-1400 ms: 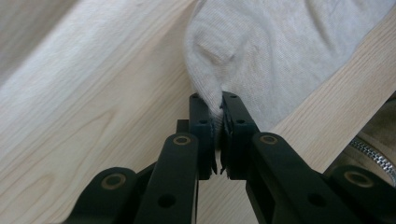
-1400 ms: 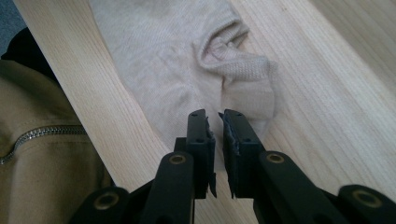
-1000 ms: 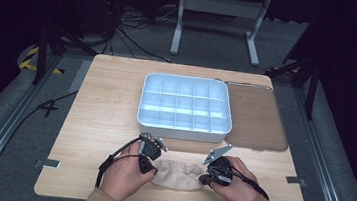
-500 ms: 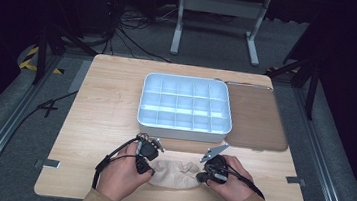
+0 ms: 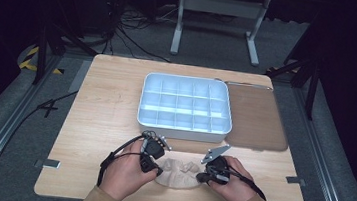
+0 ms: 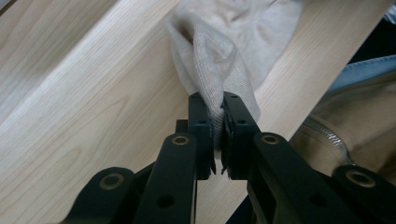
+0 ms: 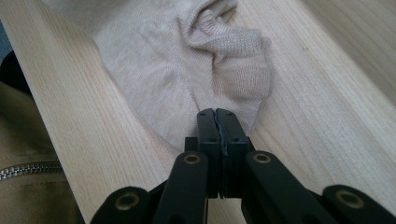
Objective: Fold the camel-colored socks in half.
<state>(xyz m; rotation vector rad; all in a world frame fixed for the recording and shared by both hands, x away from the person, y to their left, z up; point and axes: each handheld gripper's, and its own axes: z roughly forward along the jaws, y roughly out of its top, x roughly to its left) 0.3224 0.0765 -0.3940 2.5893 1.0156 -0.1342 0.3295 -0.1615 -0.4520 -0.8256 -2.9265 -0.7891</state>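
A beige sock (image 5: 179, 173) lies crumpled near the table's front edge, between the person's two hands. My left gripper (image 5: 153, 167) is at its left end. In the left gripper view the left gripper (image 6: 216, 100) is shut on a raised fold of the sock (image 6: 224, 51). My right gripper (image 5: 204, 176) is at the sock's right end. In the right gripper view the right gripper (image 7: 217, 113) has its jaws pressed together on the thin near edge of the sock (image 7: 154, 70), which otherwise lies flat on the wood.
A white tray (image 5: 182, 127) with several empty compartments stands in the middle of the wooden table. A brown mat (image 5: 257, 116) lies to its right. The person's tan zipped jacket (image 7: 23, 186) is close behind the front edge.
The left hand has shifted slightly toward the front edge with the sock's fold in its jaws. The right hand has kept still.
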